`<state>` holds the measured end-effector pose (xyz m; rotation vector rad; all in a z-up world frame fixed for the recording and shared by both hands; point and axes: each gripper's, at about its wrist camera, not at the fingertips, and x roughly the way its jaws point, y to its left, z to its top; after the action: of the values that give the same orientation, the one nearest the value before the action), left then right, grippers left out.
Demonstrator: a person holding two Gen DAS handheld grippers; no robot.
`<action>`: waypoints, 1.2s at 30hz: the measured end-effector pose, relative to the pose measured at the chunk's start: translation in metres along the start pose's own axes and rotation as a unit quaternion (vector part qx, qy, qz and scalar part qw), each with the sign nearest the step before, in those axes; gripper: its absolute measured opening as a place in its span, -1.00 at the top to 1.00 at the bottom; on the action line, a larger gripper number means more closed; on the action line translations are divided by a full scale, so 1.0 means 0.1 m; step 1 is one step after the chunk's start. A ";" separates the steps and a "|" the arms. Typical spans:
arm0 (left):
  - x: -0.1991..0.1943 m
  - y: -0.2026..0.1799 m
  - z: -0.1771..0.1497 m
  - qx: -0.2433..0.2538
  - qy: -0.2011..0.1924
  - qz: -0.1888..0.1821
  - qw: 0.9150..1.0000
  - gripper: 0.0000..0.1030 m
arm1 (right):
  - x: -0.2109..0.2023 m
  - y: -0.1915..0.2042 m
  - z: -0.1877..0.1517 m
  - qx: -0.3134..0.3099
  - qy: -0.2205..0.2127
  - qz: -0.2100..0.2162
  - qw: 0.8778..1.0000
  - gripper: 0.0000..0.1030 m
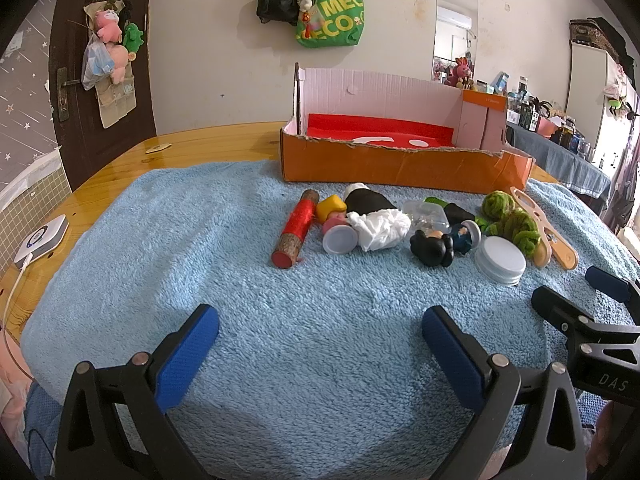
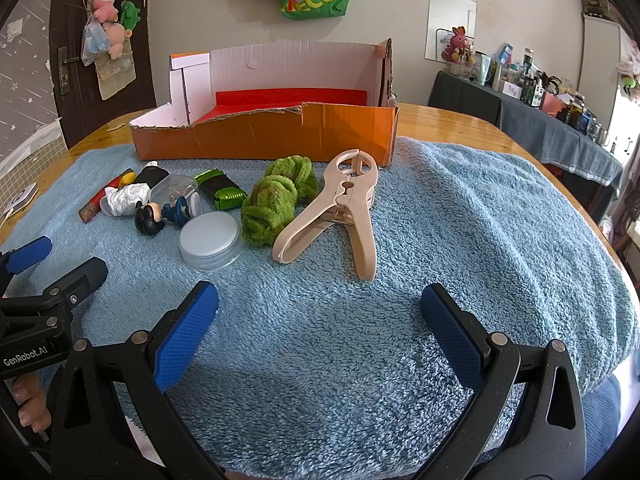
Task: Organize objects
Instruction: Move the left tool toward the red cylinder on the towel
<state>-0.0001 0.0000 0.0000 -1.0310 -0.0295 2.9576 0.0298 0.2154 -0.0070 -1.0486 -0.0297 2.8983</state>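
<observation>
A wooden table (image 1: 192, 148) draped with a blue towel (image 1: 208, 248) carries a jumble of small things in front of an orange cardboard box (image 1: 400, 164), which stands at the far edge of the towel with a red sheet (image 1: 372, 128) lying in its bottom.

From the left, the row begins with a red tube (image 1: 294, 229) lying on its side, then a yellow and pink toy (image 1: 331, 210), a black bottle (image 1: 366, 200) and a crumpled white tissue (image 1: 382, 229) touching one another, with a small white cap (image 1: 340, 241) just in front. Next come a clear plastic tub (image 2: 176, 186), a black figurine (image 1: 432, 247) lying down, a green and black case (image 2: 222, 192) and a wide white lid (image 2: 210, 240). A clump of green yarn (image 2: 276, 200) lies against a large beige clamp (image 2: 344, 208), the rightmost item, which rests just before the box's right corner.

Nearer the viewer, the left hand-held gripper (image 1: 320, 340) hovers over bare towel, its blue-padded jaws spread wide with nothing between them. Beside it, the right hand-held gripper (image 2: 320, 336) is likewise spread wide and empty, pointed down toward the towel short of the clamp.
</observation>
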 end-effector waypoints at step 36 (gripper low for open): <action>0.00 0.26 0.39 -0.004 0.018 -0.025 1.000 -1.00 | -0.06 -0.09 0.34 0.016 -0.011 -0.010 1.000 -1.00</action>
<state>-0.0242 -0.0267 0.0304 -1.0671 -0.0669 2.8956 0.0127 0.2238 0.0236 -1.0062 0.0067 2.8827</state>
